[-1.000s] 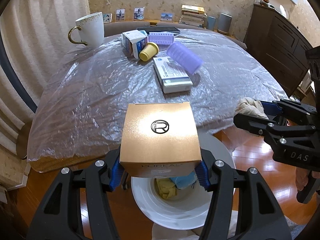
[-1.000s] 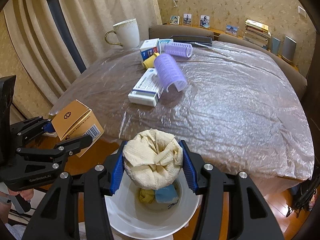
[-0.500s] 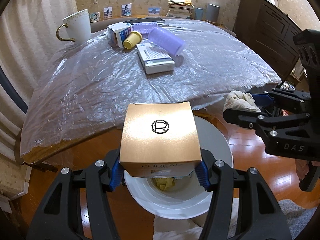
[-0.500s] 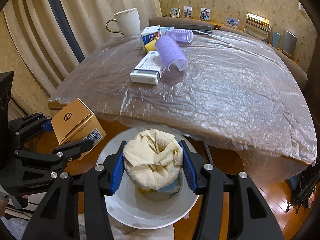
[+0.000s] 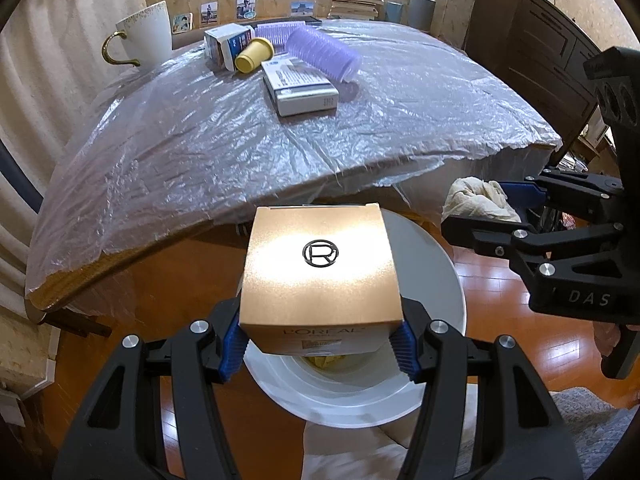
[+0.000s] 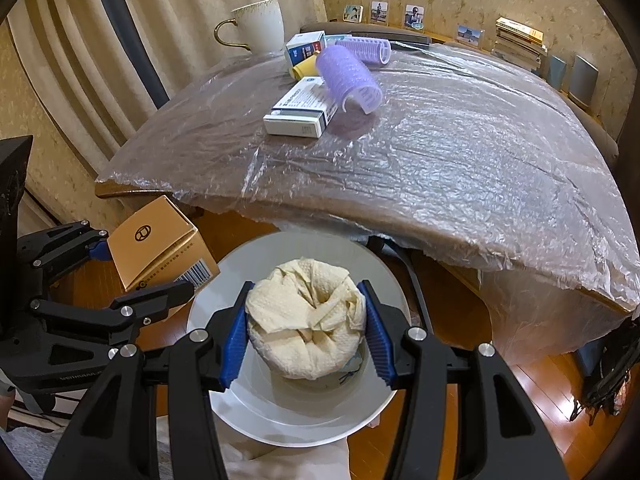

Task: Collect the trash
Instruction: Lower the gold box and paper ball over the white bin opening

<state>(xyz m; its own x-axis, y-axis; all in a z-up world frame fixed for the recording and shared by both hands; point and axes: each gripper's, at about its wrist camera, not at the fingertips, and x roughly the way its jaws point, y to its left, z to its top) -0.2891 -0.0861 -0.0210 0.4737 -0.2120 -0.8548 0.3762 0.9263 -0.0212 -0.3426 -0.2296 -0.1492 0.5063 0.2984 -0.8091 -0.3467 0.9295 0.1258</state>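
A white waste bin (image 5: 448, 280) (image 6: 320, 424) stands on the floor by the table's near edge. My left gripper (image 5: 318, 344) is shut on a gold cardboard box (image 5: 320, 272), held over the bin's left side; the same box (image 6: 156, 240) shows at the left of the right wrist view. My right gripper (image 6: 306, 340) is shut on a crumpled cream paper towel wad (image 6: 306, 328) right above the bin's mouth; that wad (image 5: 478, 200) appears at the right of the left wrist view. Yellow and blue scraps lie inside the bin.
The plastic-covered table (image 5: 224, 152) carries a white-blue flat box (image 5: 300, 86), a purple roller (image 5: 322, 56), a second roller (image 6: 362, 50), a yellow cup (image 5: 254, 56), a small blue-white carton (image 5: 226, 46) and a white mug (image 5: 146, 34). A dark cabinet (image 5: 532, 40) stands right.
Both grippers have sunk and drawn back from the table, so the box and the paper wad now hang lower over the bin. Neither grip has changed.
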